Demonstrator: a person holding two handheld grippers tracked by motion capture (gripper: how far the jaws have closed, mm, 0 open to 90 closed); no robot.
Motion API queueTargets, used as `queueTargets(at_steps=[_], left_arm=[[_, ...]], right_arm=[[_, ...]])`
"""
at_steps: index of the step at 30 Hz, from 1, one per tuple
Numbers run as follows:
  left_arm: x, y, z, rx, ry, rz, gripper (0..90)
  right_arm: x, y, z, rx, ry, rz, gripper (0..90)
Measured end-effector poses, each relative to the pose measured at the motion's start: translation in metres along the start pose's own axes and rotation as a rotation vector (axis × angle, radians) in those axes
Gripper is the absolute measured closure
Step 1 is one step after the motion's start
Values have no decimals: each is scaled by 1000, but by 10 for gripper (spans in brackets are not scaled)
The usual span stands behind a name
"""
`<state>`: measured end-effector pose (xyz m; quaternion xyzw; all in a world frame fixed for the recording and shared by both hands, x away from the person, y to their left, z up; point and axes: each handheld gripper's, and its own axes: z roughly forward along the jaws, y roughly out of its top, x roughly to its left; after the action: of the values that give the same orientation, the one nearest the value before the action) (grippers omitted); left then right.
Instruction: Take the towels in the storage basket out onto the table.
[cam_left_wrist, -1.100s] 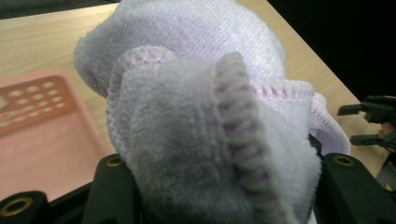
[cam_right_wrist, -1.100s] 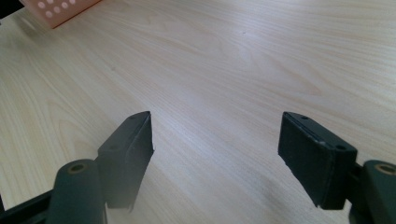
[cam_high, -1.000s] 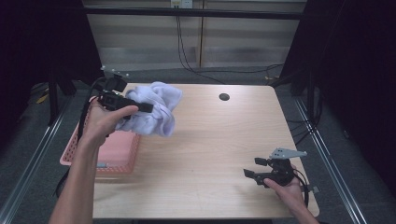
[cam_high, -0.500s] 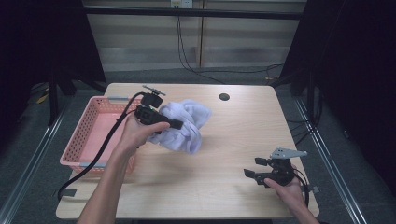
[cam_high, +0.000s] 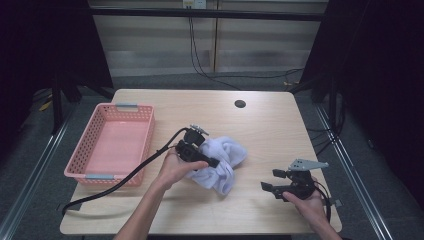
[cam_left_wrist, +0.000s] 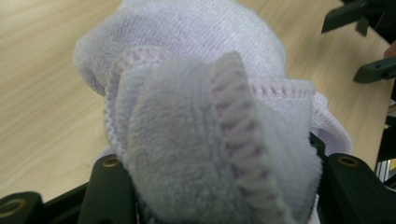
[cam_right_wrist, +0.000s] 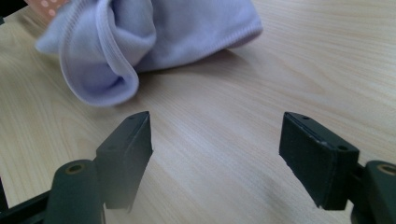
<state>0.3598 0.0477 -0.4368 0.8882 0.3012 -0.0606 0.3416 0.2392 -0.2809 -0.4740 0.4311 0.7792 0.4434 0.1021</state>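
Left claw (cam_high: 212, 162) clenched on a bunched lavender towel (cam_high: 225, 162) lying mid-bench (cam_high: 280, 130) (pink basket (cam_high: 112, 145) to its left); right claw (cam_high: 270, 189) released, jaws apart, near the towel.

Left gripper (cam_high: 212, 163): black, trailing a thick black cable (cam_high: 125, 176) toward 8 o'clock. Right gripper (cam_high: 274, 181): black, grey three-cornered plate (cam_high: 306, 164) on top. Forearms unsleeved.
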Motion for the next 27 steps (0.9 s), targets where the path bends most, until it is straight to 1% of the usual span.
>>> queueTargets(at_steps=[1, 2, 4, 5, 6, 7, 8, 10, 12, 13, 14, 15, 16, 17, 18, 19, 21, 23, 25, 26, 27], left_arm=[[0, -3, 4, 0, 3, 2, 416], [0, -5, 8, -5, 7, -14, 408], [2, -10, 13, -14, 11, -10, 381], [4, -13, 14, -36, 6, -26, 370], [5, -16, 15, -62, 2, -40, 358], [5, -18, 15, -79, 0, -36, 342], [5, -20, 15, -79, 7, -22, 323], [9, -23, 15, -108, -19, -43, 282], [11, -24, 14, -110, -11, -54, 228], [12, -24, 13, -120, -13, -55, 194], [11, -24, 12, -128, 1, -48, 178], [10, -24, 11, -132, 5, -40, 155], [10, -23, 10, -134, 1, -36, 147], [9, -23, 8, -122, 12, -35, 152], [9, -22, 6, -128, 16, -43, 152], [10, -22, 4, -128, 23, -42, 150], [10, -21, -1, -130, 35, -47, 150], [8, -20, -6, -147, 53, -58, 151], [5, -20, -11, -155, 68, -29, 151], [4, -19, -13, -158, 70, -29, 151], [5, -19, -15, -150, 70, -38, 152]], right_arm=[[0, 0, 0, 0, -1, -2, 253], [0, 0, 0, -1, -1, -2, 253], [1, 0, 0, 0, 0, -3, 253], [1, 0, 0, -1, 1, -5, 253], [1, 0, 0, 0, 4, -2, 253], [1, 0, 0, 2, 4, -6, 253], [2, 0, 1, 3, 4, -6, 253], [2, 0, 2, 6, 6, -9, 253], [3, 1, 4, 5, 7, -8, 253], [4, 1, 5, 5, 11, -9, 252], [5, 2, 5, 5, 11, -13, 251], [5, 3, 6, 3, 11, -17, 250], [6, 4, 5, 6, 4, -25, 249], [6, 5, 5, 2, 2, -31, 247], [7, 6, 4, -4, 1, -28, 239], [7, 8, 3, -10, 0, -31, 234], [7, 12, 1, -26, 0, -23, 226], [8, 17, 1, -39, 2, -27, 218], [11, 23, 1, -43, 7, -35, 213], [12, 25, 3, -48, 13, -37, 210], [13, 28, 4, -46, 15, -44, 202]])
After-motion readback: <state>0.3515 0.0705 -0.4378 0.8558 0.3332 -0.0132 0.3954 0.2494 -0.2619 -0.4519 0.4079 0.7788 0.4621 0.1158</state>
